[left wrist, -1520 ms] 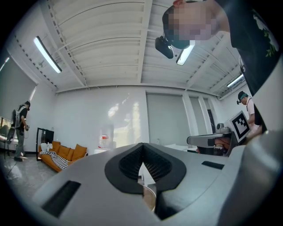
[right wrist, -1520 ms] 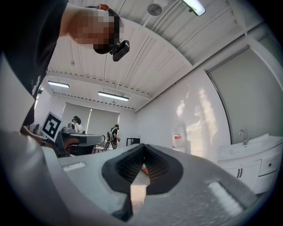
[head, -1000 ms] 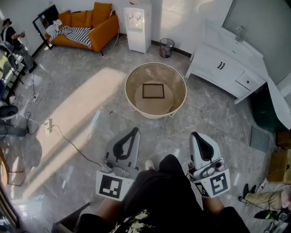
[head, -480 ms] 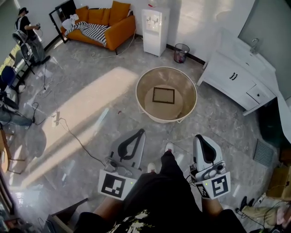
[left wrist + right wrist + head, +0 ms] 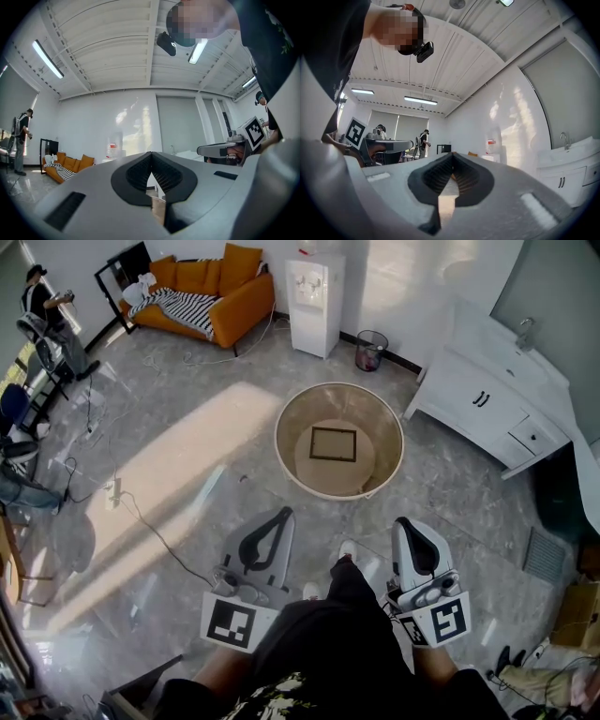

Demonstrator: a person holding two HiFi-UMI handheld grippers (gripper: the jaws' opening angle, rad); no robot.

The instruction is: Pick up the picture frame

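Picture frame (image 5: 334, 443) lies flat at the centre of the round table (image 5: 277, 437); probably light and stiff, best pinched by one rail. Left gripper (image 5: 278, 513) and right gripper (image 5: 405, 520): closed, empty.

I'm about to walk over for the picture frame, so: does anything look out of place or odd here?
Nothing looks damaged or spilled. The picture frame lies flat in the middle of the round table, not standing. A cable trails loose across the floor at the left, and a striped blanket lies rumpled over the orange sofa.
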